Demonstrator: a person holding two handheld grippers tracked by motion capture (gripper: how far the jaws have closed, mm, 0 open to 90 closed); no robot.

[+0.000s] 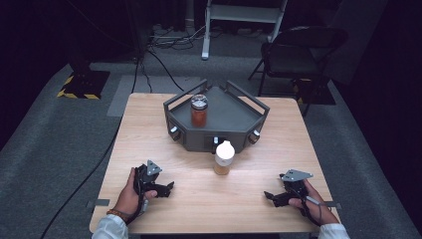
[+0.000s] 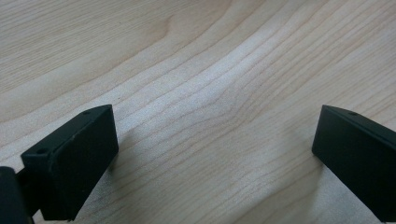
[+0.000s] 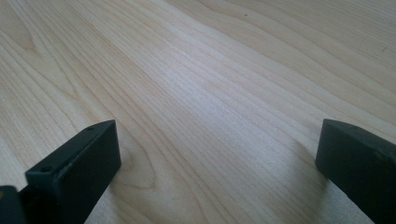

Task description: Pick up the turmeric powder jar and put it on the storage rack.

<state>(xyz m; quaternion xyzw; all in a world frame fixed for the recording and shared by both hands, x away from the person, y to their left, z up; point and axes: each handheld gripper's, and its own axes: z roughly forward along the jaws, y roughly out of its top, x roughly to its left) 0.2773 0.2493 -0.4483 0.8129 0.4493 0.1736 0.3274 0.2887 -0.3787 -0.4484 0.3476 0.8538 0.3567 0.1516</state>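
The white-capped bottle (image 1: 224,157) stands upright on the worktop (image 1: 199,199), its long axis vertical and its cap pointing straight up. Its contents look pale orange-tan through the wall; what they are cannot be told. It sits just in front of the dark grey tray (image 1: 224,112), near the tray's front wall, roughly midway between the two tools and well apart from both.

On the tray, toward its left side, a glass jar (image 1: 199,110) also stands upright, with a silvery lid on top and reddish-brown contents reaching most of the way up.

The left tool (image 1: 166,188) rests low over the worktop near the front left edge, held in the person's left hand (image 1: 130,195), pointing right toward the middle. In the left gripper view its jaws are spread wide with only bare wood between them.

The right tool (image 1: 271,196) lies near the front right edge in the right hand (image 1: 304,199), pointing left, its jaws likewise spread over bare wood.
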